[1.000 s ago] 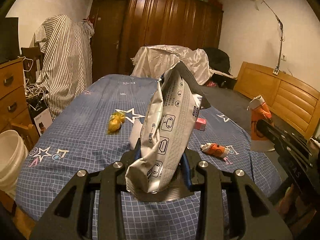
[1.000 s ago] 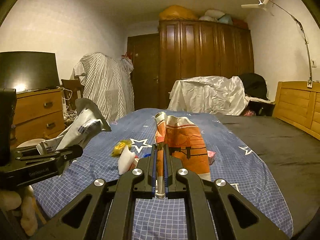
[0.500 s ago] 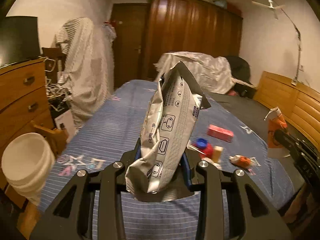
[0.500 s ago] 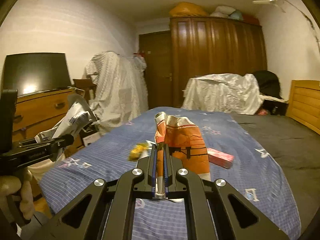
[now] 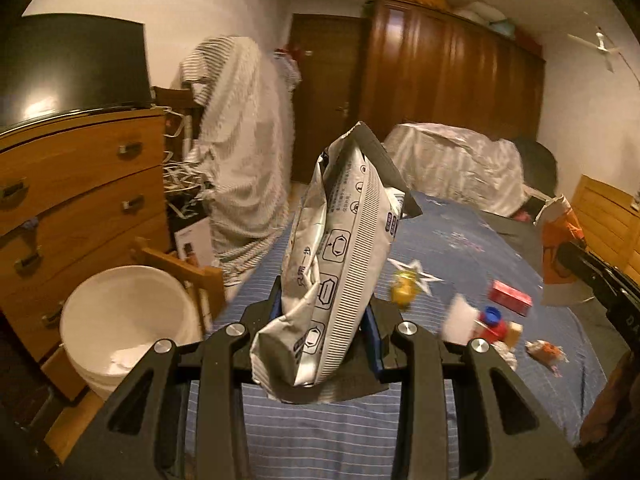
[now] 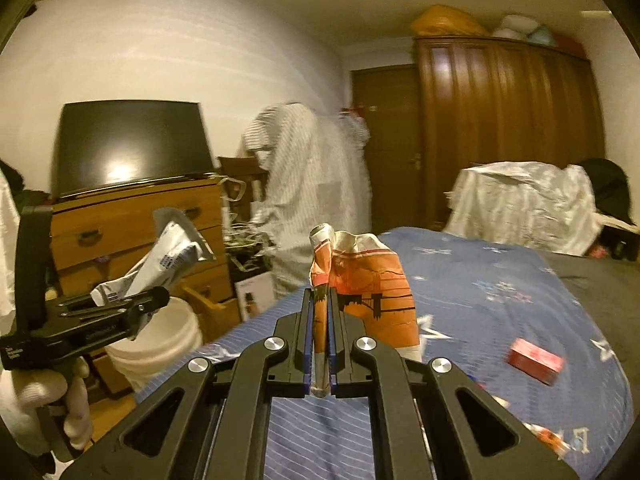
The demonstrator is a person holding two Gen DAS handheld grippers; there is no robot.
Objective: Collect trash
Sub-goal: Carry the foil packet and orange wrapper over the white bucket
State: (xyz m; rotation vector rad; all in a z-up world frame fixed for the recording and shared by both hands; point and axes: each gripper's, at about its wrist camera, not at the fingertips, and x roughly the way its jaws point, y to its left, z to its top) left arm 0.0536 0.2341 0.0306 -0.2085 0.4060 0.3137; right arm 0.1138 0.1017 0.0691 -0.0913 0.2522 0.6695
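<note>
My left gripper [image 5: 322, 320] is shut on a silver snack bag [image 5: 340, 248], held upright above the bed's left edge. The same bag [image 6: 168, 256] and the left gripper [image 6: 132, 312] show in the right wrist view, above a white bucket [image 6: 156, 344]. My right gripper [image 6: 321, 328] is shut on an orange and white snack bag [image 6: 372, 292], also visible at the right of the left wrist view [image 5: 560, 252]. The white bucket [image 5: 120, 320] stands on the floor beside the bed, lower left. Loose trash lies on the blue bedspread: a red box [image 5: 510, 298], a yellow wrapper [image 5: 404, 288], a red and blue piece [image 5: 494, 322].
A wooden dresser [image 5: 72, 200] with a dark screen [image 5: 68, 68] stands at the left behind the bucket. A small wooden chair [image 5: 188, 276] sits between bucket and bed. A striped cloth [image 5: 240, 152] hangs further back. A wardrobe [image 5: 448, 80] lines the far wall.
Both grippers have swung left with their bags. The bucket and dresser have come into view, and the trash on the bed has shifted to the right.
</note>
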